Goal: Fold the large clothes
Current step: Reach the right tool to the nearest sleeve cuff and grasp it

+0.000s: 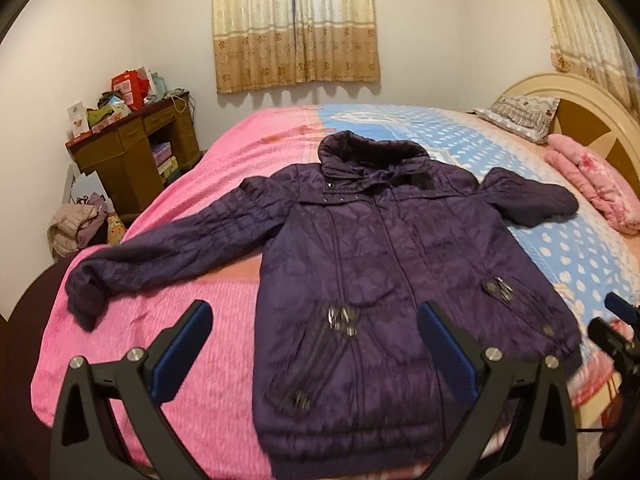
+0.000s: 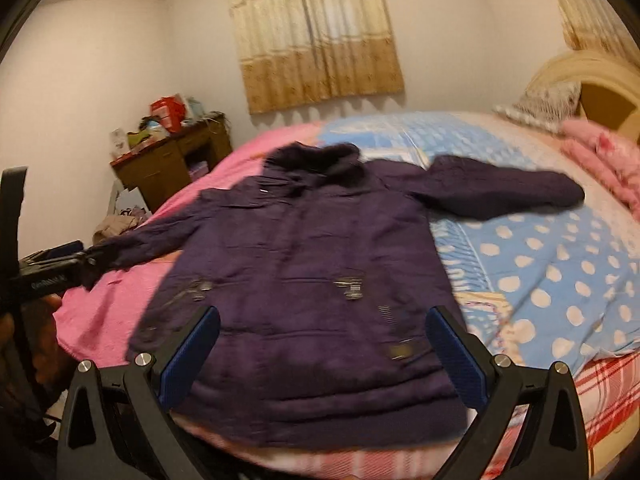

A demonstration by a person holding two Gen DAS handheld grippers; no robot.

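Note:
A dark purple padded jacket [image 1: 384, 280] lies flat, front up, on the bed [image 1: 208, 360], collar at the far side and both sleeves spread out. In the right wrist view the same jacket [image 2: 304, 280] fills the middle. My left gripper [image 1: 314, 316] hovers open above the jacket's near hem and left half, holding nothing. My right gripper [image 2: 324, 320] stands open above the hem, nothing between its blue pads. The right gripper also shows at the right edge of the left wrist view [image 1: 612, 332]; the left one shows at the left edge of the right wrist view [image 2: 52, 268].
The bed has a pink blanket on its left part and a blue dotted sheet [image 1: 568, 248] on the right. A pillow [image 1: 520, 114] and a folded pink quilt [image 1: 592, 188] lie by the headboard. A cluttered wooden desk [image 1: 132, 148] and a clothes pile [image 1: 76, 228] stand at left.

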